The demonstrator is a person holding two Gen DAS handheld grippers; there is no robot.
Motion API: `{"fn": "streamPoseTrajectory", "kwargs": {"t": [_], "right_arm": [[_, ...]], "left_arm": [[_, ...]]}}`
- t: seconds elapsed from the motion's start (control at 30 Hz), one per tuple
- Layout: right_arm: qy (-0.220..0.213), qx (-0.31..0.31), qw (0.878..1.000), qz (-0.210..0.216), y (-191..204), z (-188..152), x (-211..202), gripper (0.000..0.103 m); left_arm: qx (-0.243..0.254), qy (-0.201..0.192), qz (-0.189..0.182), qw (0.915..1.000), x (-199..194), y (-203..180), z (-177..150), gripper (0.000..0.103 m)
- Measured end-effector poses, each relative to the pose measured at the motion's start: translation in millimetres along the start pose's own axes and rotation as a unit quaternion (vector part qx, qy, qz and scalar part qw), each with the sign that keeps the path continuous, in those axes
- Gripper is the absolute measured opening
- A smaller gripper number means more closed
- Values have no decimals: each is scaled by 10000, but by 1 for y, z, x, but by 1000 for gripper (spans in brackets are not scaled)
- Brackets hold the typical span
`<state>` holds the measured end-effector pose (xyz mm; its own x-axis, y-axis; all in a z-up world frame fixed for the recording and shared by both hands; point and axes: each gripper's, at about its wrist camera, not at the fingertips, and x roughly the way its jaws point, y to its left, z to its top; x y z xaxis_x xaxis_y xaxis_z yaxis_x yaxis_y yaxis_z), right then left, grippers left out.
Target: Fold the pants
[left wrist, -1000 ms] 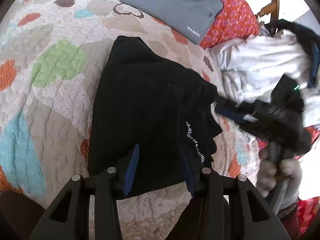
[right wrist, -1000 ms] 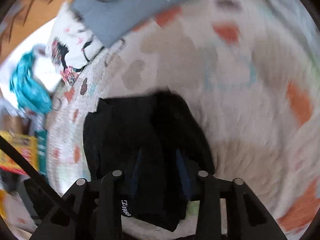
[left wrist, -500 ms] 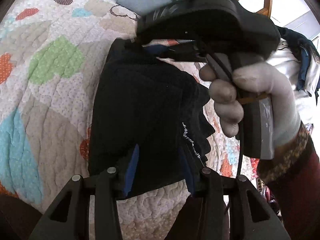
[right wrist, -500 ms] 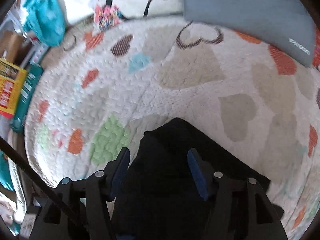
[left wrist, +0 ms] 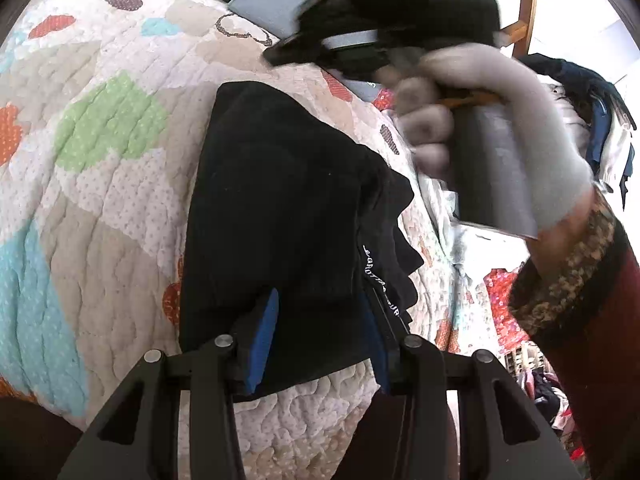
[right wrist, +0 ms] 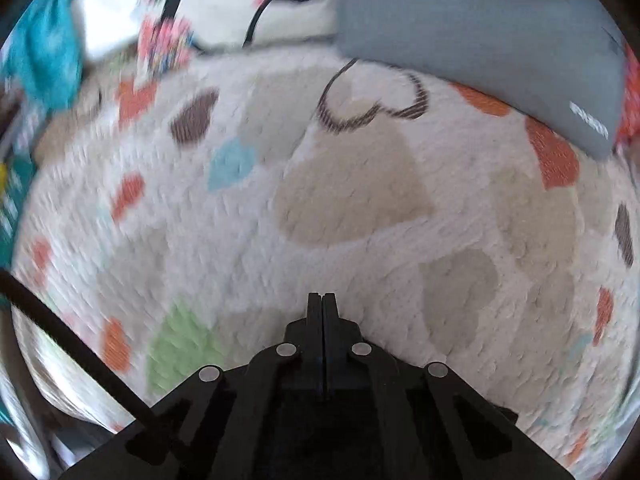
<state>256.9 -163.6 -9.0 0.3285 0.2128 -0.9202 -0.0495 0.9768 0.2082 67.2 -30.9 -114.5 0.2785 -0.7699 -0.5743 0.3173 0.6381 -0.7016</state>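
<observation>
My left hand-held gripper (left wrist: pixel 318 340) sits spread over the folded pants (left wrist: pixel 280 208). Right hand-held gripper (right wrist: pixel 322 308) is now lifted off them, fingers pressed together, holding nothing; half a second ago it was spread.

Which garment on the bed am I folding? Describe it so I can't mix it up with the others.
On the heart-patterned quilt, look just ahead of the left gripper, whose open fingers straddle its near edge. The black pants lie there folded into a compact bundle. Unlike the grey garment further back, they are black, with small white lettering along the right edge.
</observation>
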Motion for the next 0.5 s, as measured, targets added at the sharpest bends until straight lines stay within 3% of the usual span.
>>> {"fn": "streamPoseTrajectory", "kwargs": {"t": [0.1, 0.17, 0.27, 0.33, 0.4, 0.47, 0.5], "right_arm": [[-52, 179, 9968, 784, -5, -14, -32, 7], [44, 340, 9915, 1255, -8, -31, -40, 26], [252, 669, 9823, 1732, -26, -65, -38, 29], [299, 809, 9831, 1613, -43, -83, -32, 29], [230, 1091, 9868, 1178, -73, -94, -25, 28], [-61, 1274, 9900, 603, -102, -100, -29, 0], [-188, 1473, 9869, 635, -114, -104, -35, 0]], "left_arm": [[-58, 48, 14, 10000, -4, -2, 4, 40], [16, 65, 99, 9999, -10, -8, 7, 40], [35, 32, 210, 9998, -27, -10, 7, 41], [-20, -4, 302, 9995, -37, -8, 6, 43], [-134, -81, 452, 9989, -47, -2, 7, 43], [-251, -141, 581, 9979, -53, 4, 10, 43], [-329, -174, 642, 9972, -56, 6, 12, 43]]}}
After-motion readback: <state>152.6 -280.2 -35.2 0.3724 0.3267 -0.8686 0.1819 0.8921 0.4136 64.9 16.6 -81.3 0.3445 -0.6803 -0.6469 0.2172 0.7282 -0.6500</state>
